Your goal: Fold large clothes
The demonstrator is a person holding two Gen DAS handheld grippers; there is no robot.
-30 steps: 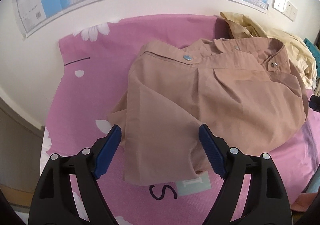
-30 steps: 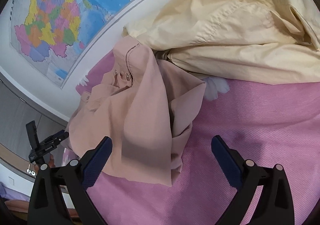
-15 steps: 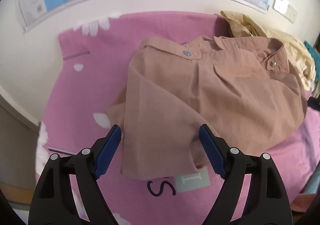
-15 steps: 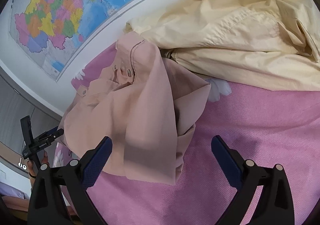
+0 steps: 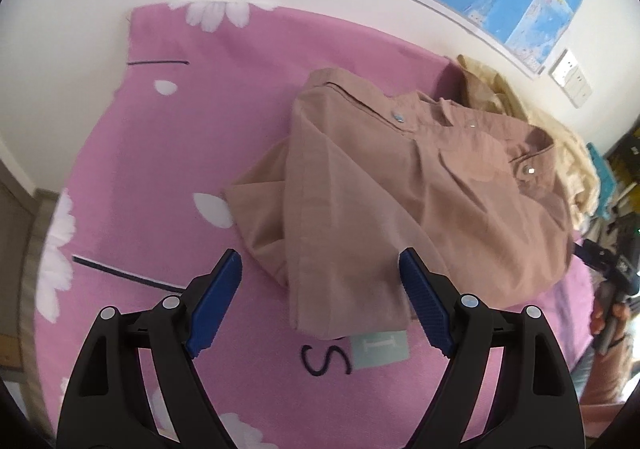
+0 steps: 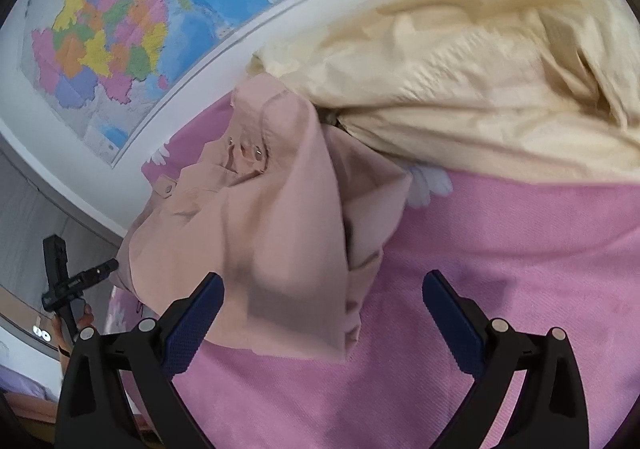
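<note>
Both my left gripper (image 5: 320, 289) and right gripper (image 6: 322, 309) were wide open, holding nothing. Pink shirt (image 5: 400, 193) sat bunched at 1 o'clock on the bedspread (image 5: 180, 129). Looked mid-fold; next I'd pinch its near hem.

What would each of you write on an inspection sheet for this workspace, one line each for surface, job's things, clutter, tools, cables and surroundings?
Surface: pink flowered bedsheet, mostly flat.
Job's things: tan shirt lying partly folded on the sheet, snaps showing near the collar.
Clutter: cream garment heaped behind the shirt, touching it.
Tools: left tool open, holding nothing, over the shirt's near edge; right tool open, holding nothing, over the shirt's other end.
Cables: nothing seen.
Surroundings: wall map above the bed; wall socket to its right.
</note>
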